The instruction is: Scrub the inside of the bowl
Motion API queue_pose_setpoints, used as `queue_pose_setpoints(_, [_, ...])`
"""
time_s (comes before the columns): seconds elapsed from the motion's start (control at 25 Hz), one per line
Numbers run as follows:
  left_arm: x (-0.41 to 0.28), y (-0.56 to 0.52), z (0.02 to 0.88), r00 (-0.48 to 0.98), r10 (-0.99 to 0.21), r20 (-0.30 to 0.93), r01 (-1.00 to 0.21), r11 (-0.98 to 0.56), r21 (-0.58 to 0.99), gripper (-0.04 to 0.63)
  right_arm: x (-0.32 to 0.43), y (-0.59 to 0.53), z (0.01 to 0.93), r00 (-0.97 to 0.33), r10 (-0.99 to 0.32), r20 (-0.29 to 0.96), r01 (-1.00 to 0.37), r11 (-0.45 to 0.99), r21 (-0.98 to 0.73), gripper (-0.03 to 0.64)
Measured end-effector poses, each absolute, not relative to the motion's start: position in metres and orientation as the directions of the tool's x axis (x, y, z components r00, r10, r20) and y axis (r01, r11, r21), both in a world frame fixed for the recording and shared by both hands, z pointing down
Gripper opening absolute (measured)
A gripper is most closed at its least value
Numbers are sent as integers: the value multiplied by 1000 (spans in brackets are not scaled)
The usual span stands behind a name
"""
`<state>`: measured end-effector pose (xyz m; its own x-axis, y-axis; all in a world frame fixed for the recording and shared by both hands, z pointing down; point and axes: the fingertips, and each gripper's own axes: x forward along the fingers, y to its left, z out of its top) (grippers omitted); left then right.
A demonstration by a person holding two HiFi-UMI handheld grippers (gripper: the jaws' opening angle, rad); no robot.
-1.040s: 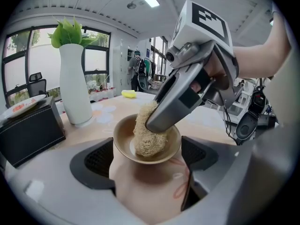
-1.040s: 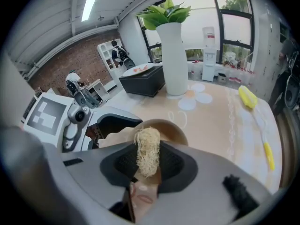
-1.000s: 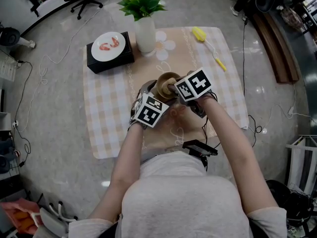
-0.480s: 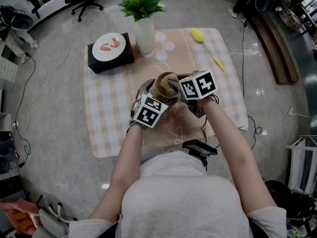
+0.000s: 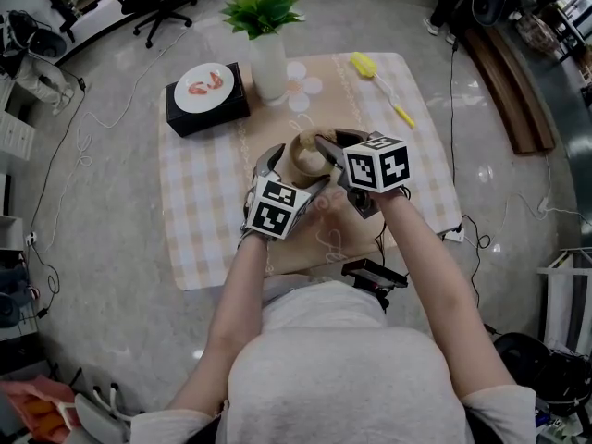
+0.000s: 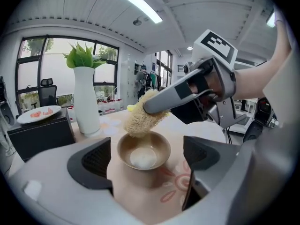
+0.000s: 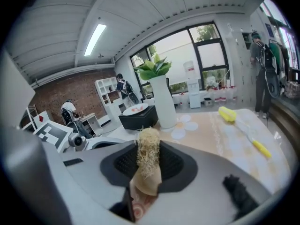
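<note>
A small brown bowl with a pale bottom stands on the checked tablecloth. My left gripper reaches round it from the near side. Its jaws have just been opening and now stand wide on either side of the bowl, with a gap at each pad. My right gripper is shut on a straw-coloured loofah sponge. In the left gripper view the sponge hangs just over the bowl's far rim.
A white vase with a green plant stands behind the bowl. A black box carrying a white plate of shrimp is at the back left, and a yellow brush lies at the back right. A black device sits at the table's front edge.
Both grippers have risen a little. The sponge has come up out of the bowl's inside to just above its rim, and the right gripper has tilted more level.
</note>
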<state>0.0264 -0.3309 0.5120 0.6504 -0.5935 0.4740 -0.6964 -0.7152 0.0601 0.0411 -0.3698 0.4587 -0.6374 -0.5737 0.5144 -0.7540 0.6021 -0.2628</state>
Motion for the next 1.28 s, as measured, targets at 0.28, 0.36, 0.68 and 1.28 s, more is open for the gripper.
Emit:
queue_pose_setpoints(0.28, [17,-322,494,620,-662,420,-747,-662,61,401,48,-357,435,-627,-678,384,-774,599,-207,103])
queue_pose_setpoints(0.36, [14,-319,488,607,-682,407,-764,-643,62,340,49,-350,432,-626,-690,364,-775,601,-194,103])
queue_pose_setpoints(0.68, [14,-299,466,552,-759,345,-803,-595,-26,142,56,-322,418,-617,-738,273,-786,569,-242,103])
queue_pose_setpoints(1.28, [12,-265,416,507,-830,234,-850,-526,-21,5,63,-269,397,-568,-798,200,-823,555,-124,103])
